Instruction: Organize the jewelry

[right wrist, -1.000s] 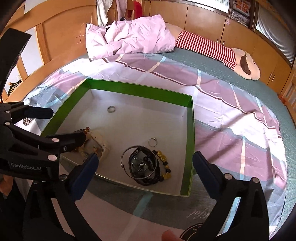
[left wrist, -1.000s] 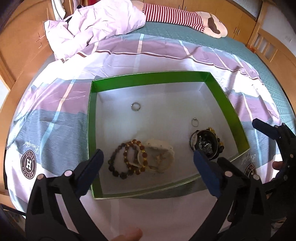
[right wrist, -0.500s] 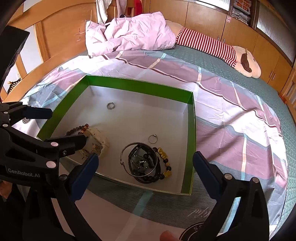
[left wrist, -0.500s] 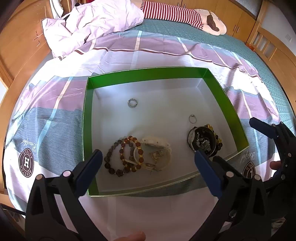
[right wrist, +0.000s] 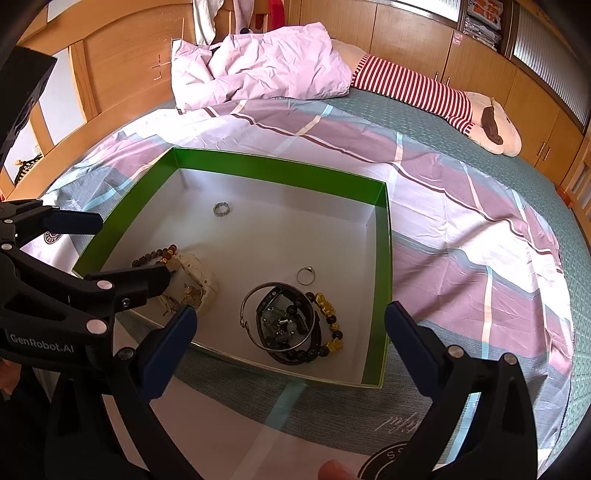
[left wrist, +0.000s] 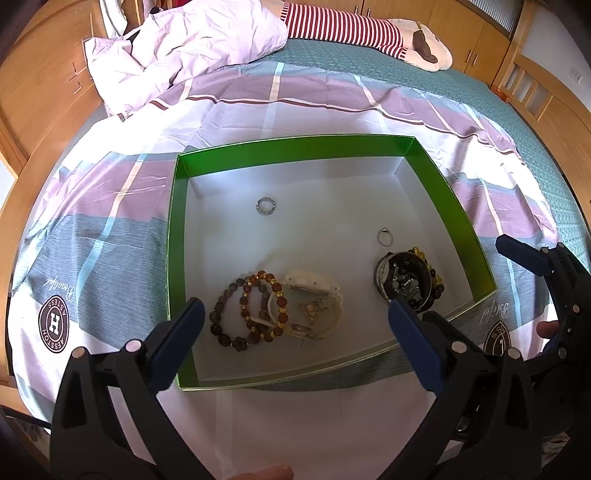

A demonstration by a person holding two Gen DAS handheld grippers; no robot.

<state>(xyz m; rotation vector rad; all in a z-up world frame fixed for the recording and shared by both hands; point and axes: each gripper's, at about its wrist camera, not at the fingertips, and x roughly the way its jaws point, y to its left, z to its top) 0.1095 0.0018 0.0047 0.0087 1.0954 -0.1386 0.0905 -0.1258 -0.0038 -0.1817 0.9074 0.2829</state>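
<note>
A green box [left wrist: 295, 144] with a white floor lies on the bed. In it are a small beaded ring [left wrist: 266, 205], a plain ring [left wrist: 384, 237], brown bead bracelets [left wrist: 236, 314] against a cream watch [left wrist: 314, 291], and a dark heap of bangle, watch and black-gold beads [left wrist: 406, 282]. My left gripper [left wrist: 294, 305] hangs open above the box's near edge, over the bracelets. My right gripper [right wrist: 290, 310] is open too, above the dark heap [right wrist: 284, 321]. Neither holds anything. The box wall [right wrist: 280, 171] and plain ring [right wrist: 306, 275] show in the right wrist view.
A checked purple, white and grey sheet [left wrist: 110, 229] covers the bed under the box. A crumpled pale quilt [left wrist: 184, 44] and a striped plush toy [left wrist: 351, 26] lie at the far end. Wooden bed frame [left wrist: 29, 110] and cupboards [right wrist: 424, 40] surround the bed.
Both views have shifted slightly, with the box edging a little up the frame. The jewelry has not moved and both grippers stay open.
</note>
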